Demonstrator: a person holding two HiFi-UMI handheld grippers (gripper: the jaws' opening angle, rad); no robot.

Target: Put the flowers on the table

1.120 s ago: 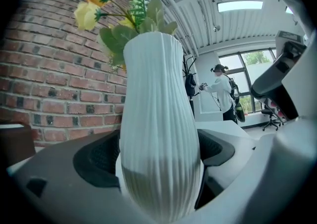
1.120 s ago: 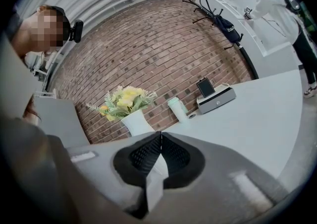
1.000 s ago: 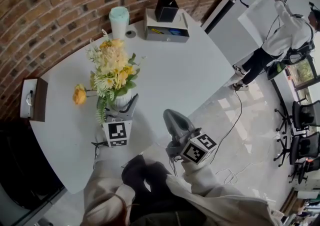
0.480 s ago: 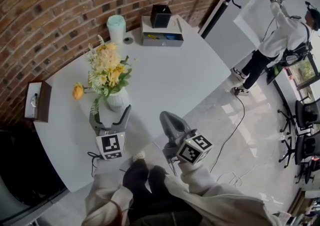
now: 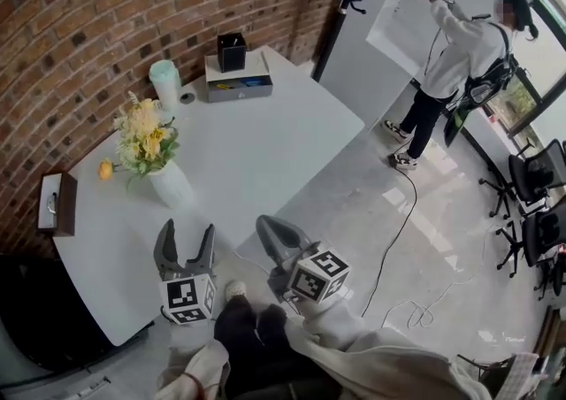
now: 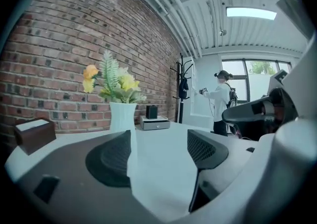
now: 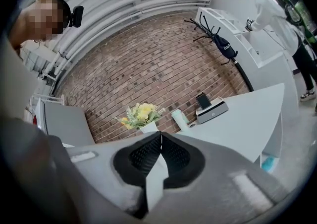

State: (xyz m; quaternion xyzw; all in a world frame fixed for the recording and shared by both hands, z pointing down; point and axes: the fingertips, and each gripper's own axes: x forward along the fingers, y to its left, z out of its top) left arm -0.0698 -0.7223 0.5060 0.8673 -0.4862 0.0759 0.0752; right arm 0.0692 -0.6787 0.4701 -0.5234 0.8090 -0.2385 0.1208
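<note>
Flowers (image 5: 141, 134) in a white vase (image 5: 170, 184), upright on the desk (image 5: 265, 133). The vase sits toward the brick wall (image 5: 80, 26) side, near a brown box (image 5: 55, 203) at the desk's left end. Nothing touches the vase.

Left gripper (image 5: 186, 246) hovers over the near edge of the desk, pointed at the vase but well apart from it. Its fingers (image 6: 208, 148) are released and closing, with only bare desk between them. In the left gripper view the vase stands beyond the fingertips, outside the gap.

Right gripper (image 5: 270, 234) is held off the desk's near edge, over the floor. Its fingers are clenched pad to pad on nothing.

Judgement: the placing looks done, and the step in hand is getting clear of the vase cleanly.

To do that well:
- Draw the left gripper straight back along its own line, not sideways. The fronds hang out wider than the vase body, and a sideways sweep could catch them.
- Keep the gripper level and lifted off the desk surface, so the fingers do not drag.
- Leave the right gripper parked where it is; it has no work here.
- Look once at the vase. The bunch leans toward the wall side and makes it top-heavy, so a nudge could rock it.
</note>
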